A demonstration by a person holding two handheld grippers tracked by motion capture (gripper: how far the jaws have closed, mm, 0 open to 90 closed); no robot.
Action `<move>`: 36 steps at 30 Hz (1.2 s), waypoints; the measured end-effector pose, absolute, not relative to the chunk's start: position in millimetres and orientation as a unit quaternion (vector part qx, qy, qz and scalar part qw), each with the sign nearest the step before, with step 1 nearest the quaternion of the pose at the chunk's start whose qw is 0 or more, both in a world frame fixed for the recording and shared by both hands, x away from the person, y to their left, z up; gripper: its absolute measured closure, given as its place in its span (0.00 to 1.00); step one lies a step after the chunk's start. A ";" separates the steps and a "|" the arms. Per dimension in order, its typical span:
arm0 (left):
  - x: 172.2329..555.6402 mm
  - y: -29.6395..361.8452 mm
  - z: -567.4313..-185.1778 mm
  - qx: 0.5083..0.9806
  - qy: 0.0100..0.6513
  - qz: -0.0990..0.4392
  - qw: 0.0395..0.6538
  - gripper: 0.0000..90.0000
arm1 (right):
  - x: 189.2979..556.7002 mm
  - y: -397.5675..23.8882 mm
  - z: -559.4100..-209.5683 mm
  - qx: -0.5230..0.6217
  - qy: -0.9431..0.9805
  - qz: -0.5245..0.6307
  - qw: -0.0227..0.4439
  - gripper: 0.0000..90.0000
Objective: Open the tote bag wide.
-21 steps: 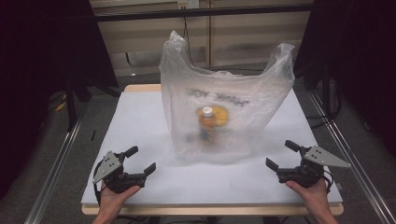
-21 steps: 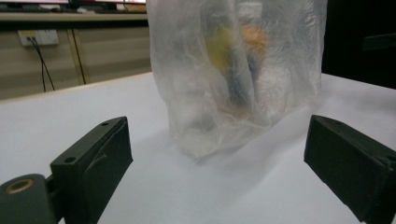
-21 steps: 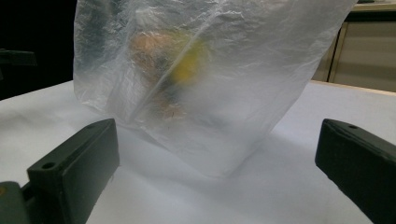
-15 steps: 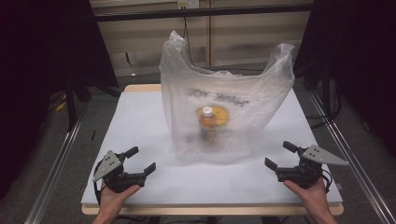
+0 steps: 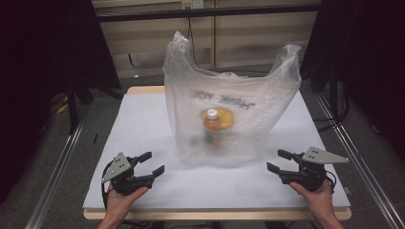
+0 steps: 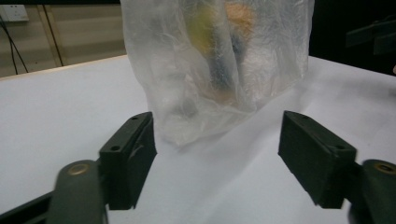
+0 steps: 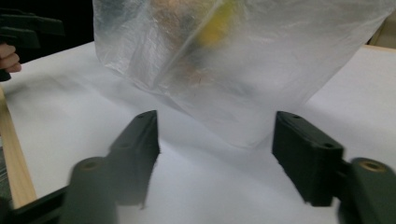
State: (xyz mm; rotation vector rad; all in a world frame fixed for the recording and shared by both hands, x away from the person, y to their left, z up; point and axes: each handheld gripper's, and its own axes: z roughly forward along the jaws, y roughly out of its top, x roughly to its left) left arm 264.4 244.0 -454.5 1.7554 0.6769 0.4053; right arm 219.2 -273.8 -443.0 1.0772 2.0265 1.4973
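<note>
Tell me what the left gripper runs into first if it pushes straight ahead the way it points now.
Probably the lower corner of the plastic bag: it stands ahead between the left gripper's open fingers, with bare table before it.

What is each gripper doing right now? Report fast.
Left gripper: open, empty, short of the translucent plastic bag.
Right gripper: open, empty.

A white table (image 5: 143, 124) with a pale wooden edge carries a clear plastic bag (image 5: 229, 109), which stands upright at the middle, toward the far side, resting directly on it.
</note>
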 end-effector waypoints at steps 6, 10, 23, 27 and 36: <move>265.9 239.8 -449.0 0.759 0.266 0.161 0.572 0.50 | 221.9 -269.9 -437.2 0.377 0.726 0.541 0.195 0.52; 267.0 234.9 -444.4 0.767 0.255 0.140 0.572 0.62 | 227.5 -263.6 -432.6 0.369 0.734 0.541 0.184 0.60; 282.1 209.8 -429.3 0.785 0.231 0.090 0.568 0.91 | 244.7 -252.4 -420.2 0.347 0.742 0.547 0.170 0.93; 289.2 203.6 -423.6 0.785 0.226 0.082 0.571 0.98 | 253.2 -249.7 -413.2 0.341 0.739 0.558 0.163 0.98; 298.1 192.9 -415.7 0.787 0.219 0.082 0.570 1.00 | 266.6 -237.5 -404.2 0.321 0.741 0.573 0.142 1.00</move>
